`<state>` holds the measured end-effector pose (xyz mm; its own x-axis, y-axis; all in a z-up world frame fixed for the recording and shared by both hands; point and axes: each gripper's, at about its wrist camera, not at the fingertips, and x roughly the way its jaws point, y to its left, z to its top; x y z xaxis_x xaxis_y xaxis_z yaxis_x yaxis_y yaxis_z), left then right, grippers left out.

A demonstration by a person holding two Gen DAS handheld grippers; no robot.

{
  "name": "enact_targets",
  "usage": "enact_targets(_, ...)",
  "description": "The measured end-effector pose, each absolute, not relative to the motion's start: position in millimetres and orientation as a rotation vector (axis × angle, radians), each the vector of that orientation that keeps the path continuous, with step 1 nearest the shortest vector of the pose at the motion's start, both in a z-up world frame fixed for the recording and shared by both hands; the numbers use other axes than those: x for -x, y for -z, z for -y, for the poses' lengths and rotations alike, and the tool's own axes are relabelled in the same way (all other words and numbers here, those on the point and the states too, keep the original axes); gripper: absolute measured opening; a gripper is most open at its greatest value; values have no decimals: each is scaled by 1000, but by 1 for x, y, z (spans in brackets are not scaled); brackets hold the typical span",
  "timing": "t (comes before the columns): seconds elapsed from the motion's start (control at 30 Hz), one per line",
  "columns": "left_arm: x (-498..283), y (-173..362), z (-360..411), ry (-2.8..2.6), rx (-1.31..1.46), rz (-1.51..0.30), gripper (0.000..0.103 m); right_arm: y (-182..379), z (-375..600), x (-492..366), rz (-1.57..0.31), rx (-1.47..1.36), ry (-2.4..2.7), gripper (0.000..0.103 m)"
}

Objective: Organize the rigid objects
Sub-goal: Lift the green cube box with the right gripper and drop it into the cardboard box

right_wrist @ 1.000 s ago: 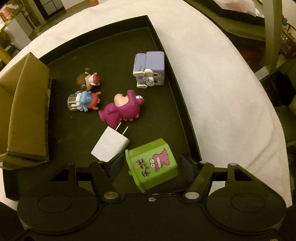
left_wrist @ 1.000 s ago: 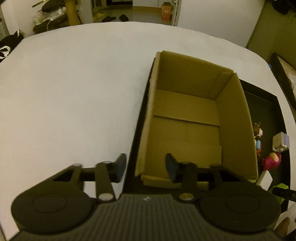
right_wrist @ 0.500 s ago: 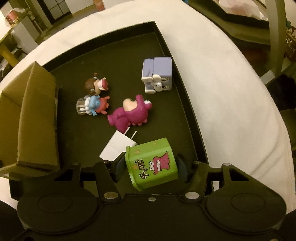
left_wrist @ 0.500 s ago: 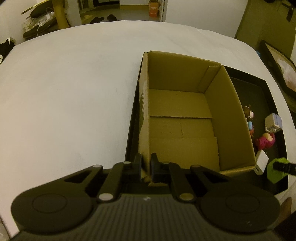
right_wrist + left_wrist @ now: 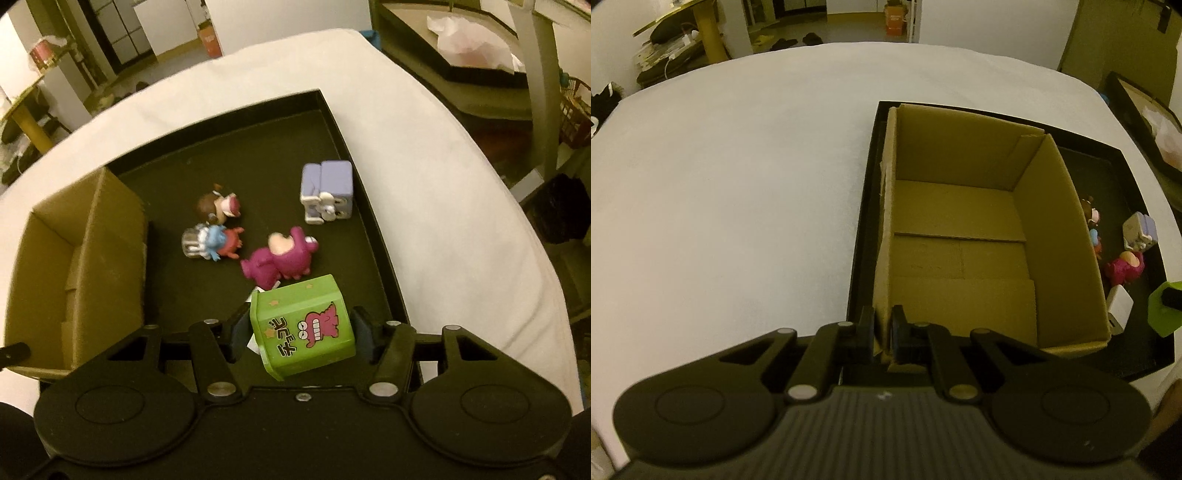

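Note:
My left gripper (image 5: 884, 328) is shut on the near left wall of the open cardboard box (image 5: 960, 236), which stands in the black tray (image 5: 862, 221). My right gripper (image 5: 301, 328) is shut on a green toy box (image 5: 303, 326) with a pink dinosaur print and holds it above the tray (image 5: 347, 144). Below it lie a magenta bear figure (image 5: 280, 258), a purple block figure (image 5: 327, 190), a brown-haired figure (image 5: 218, 206) and a blue-and-red figure (image 5: 214, 242). The green box also shows in the left wrist view (image 5: 1165, 308), beside a white charger (image 5: 1119, 308).
The tray rests on a white cloth-covered table (image 5: 720, 184). The cardboard box (image 5: 77, 258) fills the tray's left part. Room furniture and clutter lie beyond the table's far edge.
My left gripper closed onto the box's near left wall. My right gripper closed on the green toy box and lifted it up off the tray, covering the white charger.

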<state>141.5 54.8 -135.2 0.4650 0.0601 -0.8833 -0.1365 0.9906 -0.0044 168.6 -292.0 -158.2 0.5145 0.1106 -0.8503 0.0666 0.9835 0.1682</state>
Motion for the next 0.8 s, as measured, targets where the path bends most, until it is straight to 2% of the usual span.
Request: enact_targets(0.8,-130,140,-60,-118,124,-1010,9,97,205,-171,-788,-52,-223,55)
